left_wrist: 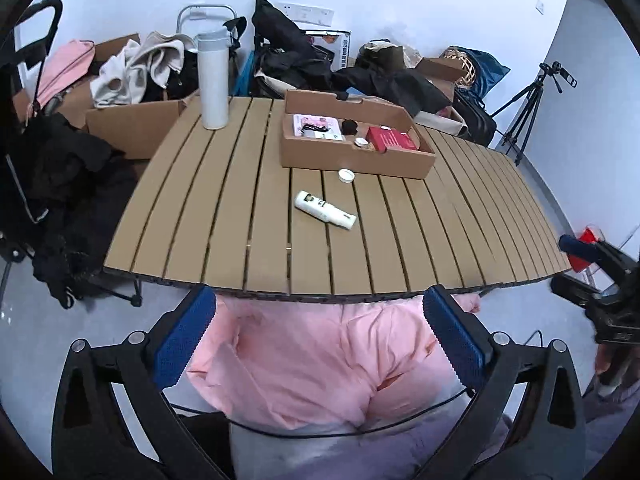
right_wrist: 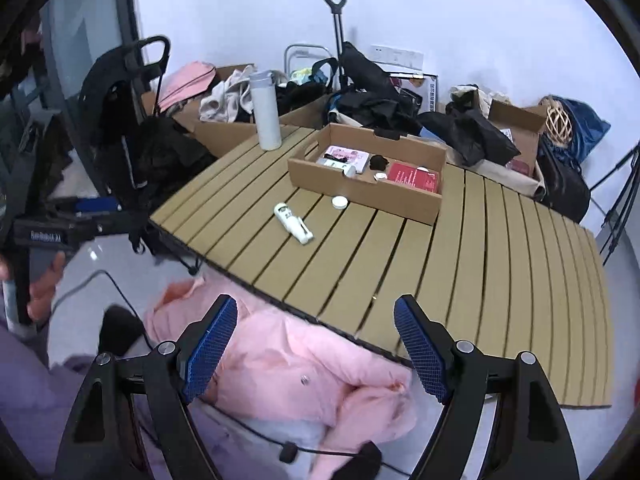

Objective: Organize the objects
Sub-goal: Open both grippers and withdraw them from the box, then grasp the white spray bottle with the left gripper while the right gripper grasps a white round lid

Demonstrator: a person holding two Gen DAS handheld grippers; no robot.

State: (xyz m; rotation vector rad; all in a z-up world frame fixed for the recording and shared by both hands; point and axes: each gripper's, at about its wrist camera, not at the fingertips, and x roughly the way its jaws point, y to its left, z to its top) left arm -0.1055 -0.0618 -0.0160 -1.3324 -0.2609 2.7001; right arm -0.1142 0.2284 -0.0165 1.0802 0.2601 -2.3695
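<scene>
Mostly packed, two items still loose on the tabletop.

The cardboard box (left_wrist: 356,160) at the back of the slatted tabletop (left_wrist: 200,220) already held a pink-and-white packet (left_wrist: 316,126), a small black object (left_wrist: 350,126), a red box (left_wrist: 390,139) and a small white jar (left_wrist: 361,143). Left outside: a white bottle (left_wrist: 325,211) lying on its side mid-table, and a small round white lid or jar (left_wrist: 345,175) just in front of the box wall; can't tell which. A tall white flask (left_wrist: 214,80) stood upright at the far corner, well apart from the box. The left hand-held gripper (left_wrist: 320,336) was spread wide with nothing between its pads, hanging off the near edge over pink clothing (left_wrist: 320,360). The right hand-held gripper (right_wrist: 316,348) was likewise parted and empty. Judged roughly two-thirds done; bottle and round piece remained, maybe the flask too.
</scene>
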